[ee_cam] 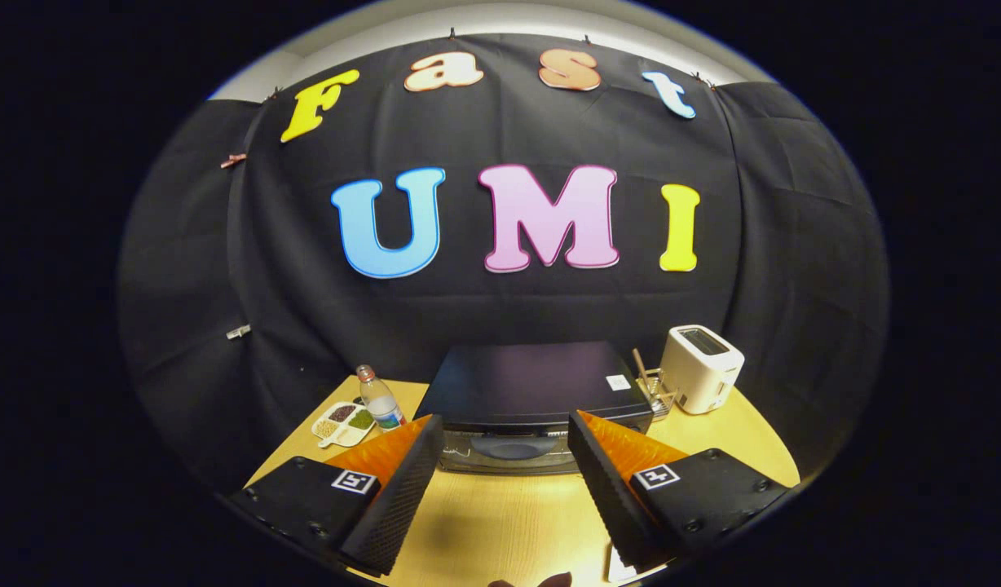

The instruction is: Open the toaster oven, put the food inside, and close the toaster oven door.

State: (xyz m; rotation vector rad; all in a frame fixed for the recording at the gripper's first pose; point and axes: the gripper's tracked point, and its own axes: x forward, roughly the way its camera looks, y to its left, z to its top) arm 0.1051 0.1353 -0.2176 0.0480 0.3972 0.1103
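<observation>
**Fingers spread before the shut toaster oven**

Ahead of my fingers (505, 456), on the wooden surface (500, 522), sits the toaster oven (533, 391), its dark top toward me and its glass door (504, 452) shut. My fingers stand wide apart with nothing between them but bare surface, their tips framing the oven's front without touching it. Beside the oven on one side stands a plastic bottle (380, 399), with a divided dish of beans and grains (343, 422) just beside it. On the other side a small wire rack (657, 387) stands close against the oven, and a white slot toaster (701, 368) stands just past it.
</observation>
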